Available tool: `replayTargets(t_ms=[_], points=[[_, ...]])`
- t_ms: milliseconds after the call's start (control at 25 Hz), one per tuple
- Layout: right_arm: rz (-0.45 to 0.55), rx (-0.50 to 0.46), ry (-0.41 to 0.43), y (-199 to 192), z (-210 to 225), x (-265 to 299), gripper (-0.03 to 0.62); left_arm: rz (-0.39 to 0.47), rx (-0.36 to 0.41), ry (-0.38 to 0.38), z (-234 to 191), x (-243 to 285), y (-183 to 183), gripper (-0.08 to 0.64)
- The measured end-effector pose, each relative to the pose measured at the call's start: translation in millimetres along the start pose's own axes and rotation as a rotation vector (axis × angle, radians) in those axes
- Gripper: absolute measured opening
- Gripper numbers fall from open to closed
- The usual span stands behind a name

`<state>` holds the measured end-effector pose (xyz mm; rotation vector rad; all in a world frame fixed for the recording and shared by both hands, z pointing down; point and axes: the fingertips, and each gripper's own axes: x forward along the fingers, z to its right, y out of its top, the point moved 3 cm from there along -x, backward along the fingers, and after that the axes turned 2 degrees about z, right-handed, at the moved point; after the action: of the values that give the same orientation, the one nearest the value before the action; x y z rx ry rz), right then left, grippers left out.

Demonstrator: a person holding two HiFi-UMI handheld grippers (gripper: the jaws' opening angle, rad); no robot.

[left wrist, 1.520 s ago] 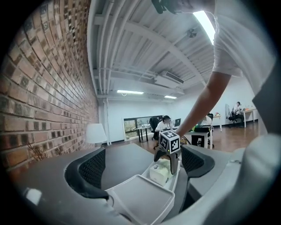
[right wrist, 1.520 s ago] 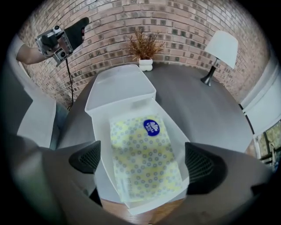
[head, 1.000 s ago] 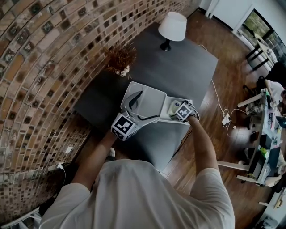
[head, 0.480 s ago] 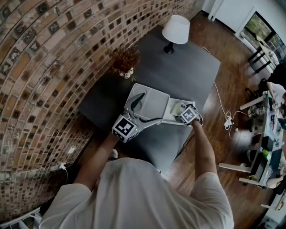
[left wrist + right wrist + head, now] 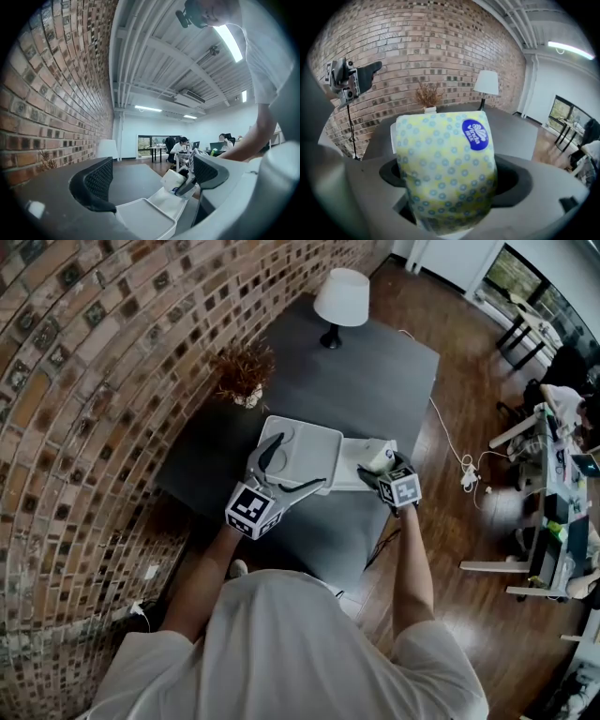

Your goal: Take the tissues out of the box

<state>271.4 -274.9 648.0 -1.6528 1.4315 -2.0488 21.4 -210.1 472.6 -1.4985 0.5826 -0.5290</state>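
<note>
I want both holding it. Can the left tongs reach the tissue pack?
Probably yes. The left tongs are open and empty close to the tissue pack; the right tongs, which have just been closing on it, hold it above the box.

I count on my worktop point(image 5: 394, 381): one tissue pack point(image 5: 445, 159), one white box point(image 5: 314, 448), one lamp point(image 5: 339, 298), one dried plant point(image 5: 242, 371). Two tools: left tool point(image 5: 154, 182), right tool point(image 5: 376, 467).
</note>
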Motion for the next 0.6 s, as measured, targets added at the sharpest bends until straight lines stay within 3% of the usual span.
replayTargets(t_ms=[40, 120, 280, 440, 600], points=[[0.021, 0.009, -0.012, 1, -4, -5, 0.504, -0.001, 0.007, 0.0, 0, -2, -1, 0.54], [0.068, 0.027, -0.038, 7, -12, -17, 0.503, -0.003, 0.024, 0.005, 0, -6, -1, 0.457], [0.15, 0.044, -0.094, 16, -27, -41, 0.503, -0.002, 0.023, 0.005, 0, -14, -1, 0.462], [0.291, 0.156, -0.148, 32, -39, -77, 0.503, 0.003, 0.023, 0.01, -4, -25, 3, 0.462], [0.447, 0.241, -0.221, 52, -56, -112, 0.503, -0.016, 0.032, 0.061, -14, -39, 3, 0.433]])
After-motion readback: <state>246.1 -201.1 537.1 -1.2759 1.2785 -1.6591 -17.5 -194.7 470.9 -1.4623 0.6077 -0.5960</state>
